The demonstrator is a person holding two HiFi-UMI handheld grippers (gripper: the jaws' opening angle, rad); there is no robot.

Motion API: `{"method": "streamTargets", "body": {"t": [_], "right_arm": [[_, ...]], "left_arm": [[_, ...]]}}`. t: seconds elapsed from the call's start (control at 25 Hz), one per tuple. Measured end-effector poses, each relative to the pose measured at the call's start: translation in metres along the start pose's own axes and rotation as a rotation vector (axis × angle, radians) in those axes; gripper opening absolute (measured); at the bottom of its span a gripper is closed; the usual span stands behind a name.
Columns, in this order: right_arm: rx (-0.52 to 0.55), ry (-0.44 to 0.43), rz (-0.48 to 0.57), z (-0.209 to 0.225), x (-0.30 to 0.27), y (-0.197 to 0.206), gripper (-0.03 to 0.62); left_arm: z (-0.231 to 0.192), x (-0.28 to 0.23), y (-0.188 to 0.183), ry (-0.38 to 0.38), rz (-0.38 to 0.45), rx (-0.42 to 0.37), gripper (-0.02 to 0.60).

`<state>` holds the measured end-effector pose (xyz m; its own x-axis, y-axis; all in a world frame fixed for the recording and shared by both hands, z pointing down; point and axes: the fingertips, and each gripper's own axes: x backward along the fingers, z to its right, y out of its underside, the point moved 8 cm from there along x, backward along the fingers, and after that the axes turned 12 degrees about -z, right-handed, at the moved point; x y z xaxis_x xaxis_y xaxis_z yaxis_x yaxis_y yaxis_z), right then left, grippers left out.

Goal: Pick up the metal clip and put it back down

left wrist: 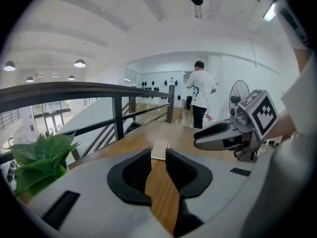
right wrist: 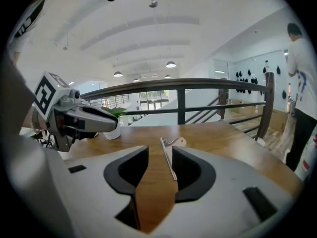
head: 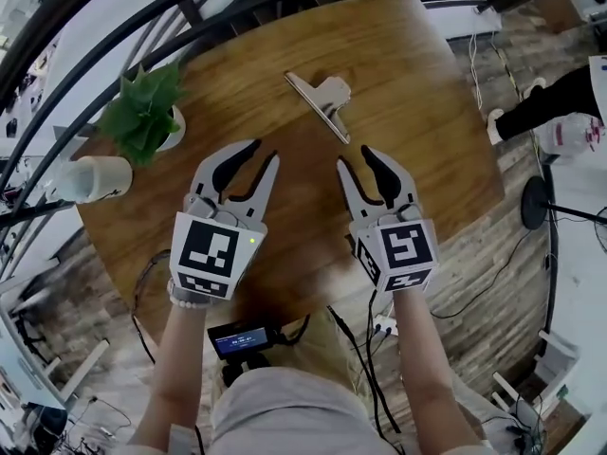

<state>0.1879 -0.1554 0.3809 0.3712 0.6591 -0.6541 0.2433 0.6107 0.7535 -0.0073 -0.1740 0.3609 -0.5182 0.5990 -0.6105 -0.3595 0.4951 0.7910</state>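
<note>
The metal clip (head: 321,102) lies on the round wooden table (head: 427,131), beyond both grippers. It is a flat silver bar with folded handles. My left gripper (head: 264,153) hovers over the table short of the clip and to its left, open with nothing between its fingers. My right gripper (head: 353,157) is just short of the clip's near end, also open and empty. In the left gripper view the clip (left wrist: 159,150) shows through the gap of the left gripper (left wrist: 158,155). In the right gripper view the clip (right wrist: 169,162) lies just ahead of the right gripper (right wrist: 159,152), near its right finger.
A potted green plant (head: 142,112) stands at the table's left edge, with a white cup (head: 95,178) nearer me. A black railing (right wrist: 183,86) runs behind the table. A person in a white shirt (left wrist: 200,95) stands far off beside a fan (left wrist: 238,94).
</note>
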Motion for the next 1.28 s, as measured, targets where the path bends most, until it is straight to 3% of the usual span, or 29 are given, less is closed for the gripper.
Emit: {"method": "streamTargets", "body": {"t": [0.6, 0.64, 1.12, 1.28], "right_arm": [[-0.03, -0.044, -0.066, 0.033, -0.076, 0.002, 0.147], [-0.032, -0.041, -0.068, 0.035, -0.08, 0.001, 0.175], [-0.01, -0.035, -0.088, 0.054, -0.124, -0.006, 0.209], [-0.064, -0.046, -0.078, 0.058, -0.134, -0.007, 0.209]], "left_arm": [[-0.018, -0.054, 0.017, -0.019, -0.071, 0.049, 0.095], [-0.019, -0.056, 0.018, -0.022, -0.073, 0.051, 0.095], [-0.029, -0.075, 0.024, -0.028, -0.077, 0.07, 0.095], [-0.03, -0.081, 0.027, -0.024, -0.089, 0.067, 0.095]]}}
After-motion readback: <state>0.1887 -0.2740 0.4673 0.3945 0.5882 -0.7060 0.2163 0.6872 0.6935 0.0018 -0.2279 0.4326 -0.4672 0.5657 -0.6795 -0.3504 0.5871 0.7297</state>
